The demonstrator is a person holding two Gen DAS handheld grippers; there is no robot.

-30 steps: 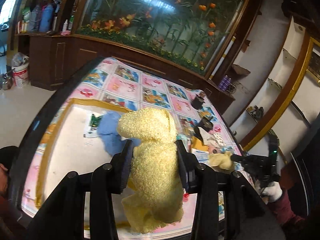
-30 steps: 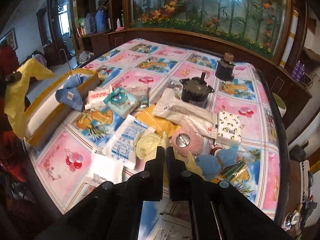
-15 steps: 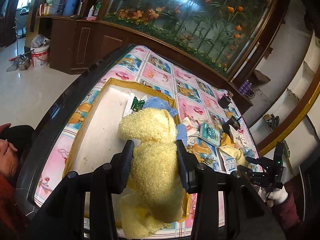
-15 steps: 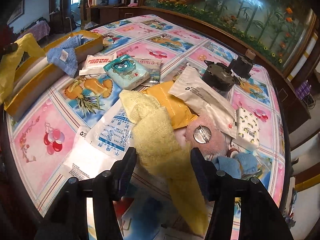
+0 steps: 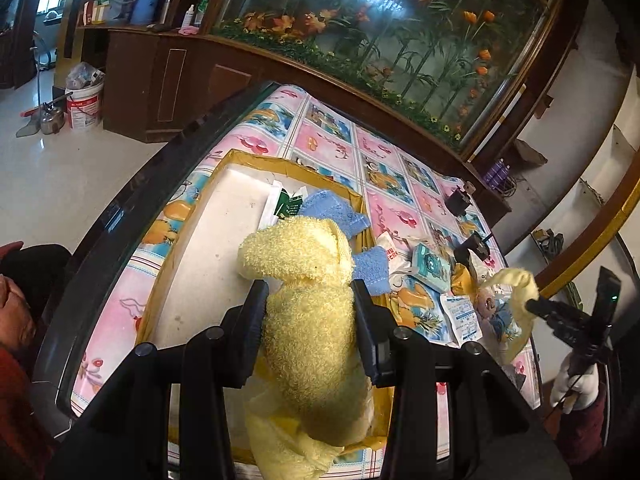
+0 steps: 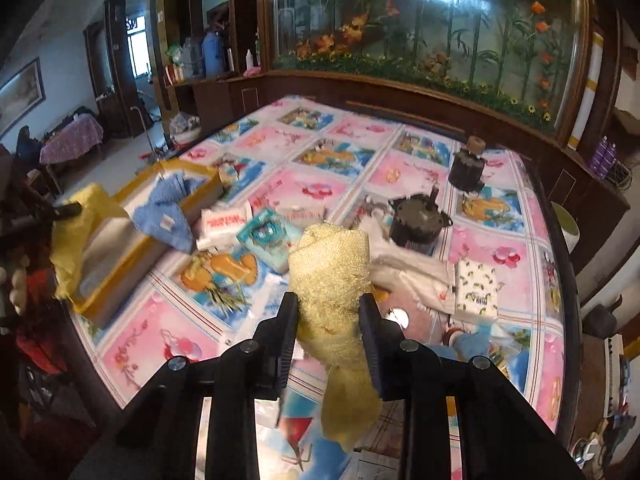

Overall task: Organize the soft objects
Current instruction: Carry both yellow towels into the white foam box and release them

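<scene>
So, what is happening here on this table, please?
A person is sorting soft things with two handheld grippers. The left gripper holds a yellow towel over the box, where a blue cloth already lies. The right gripper holds a second yellow cloth above the cluttered table, jaws closed on it.

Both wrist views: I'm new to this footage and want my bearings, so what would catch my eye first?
A fluffy yellow towel fills the left gripper, held above the yellow-rimmed tray where a blue towel already lies. The right gripper grips a second yellow cloth over the cluttered, cartoon-patterned table. Behind stands a large flower-filled glass tank.
</scene>
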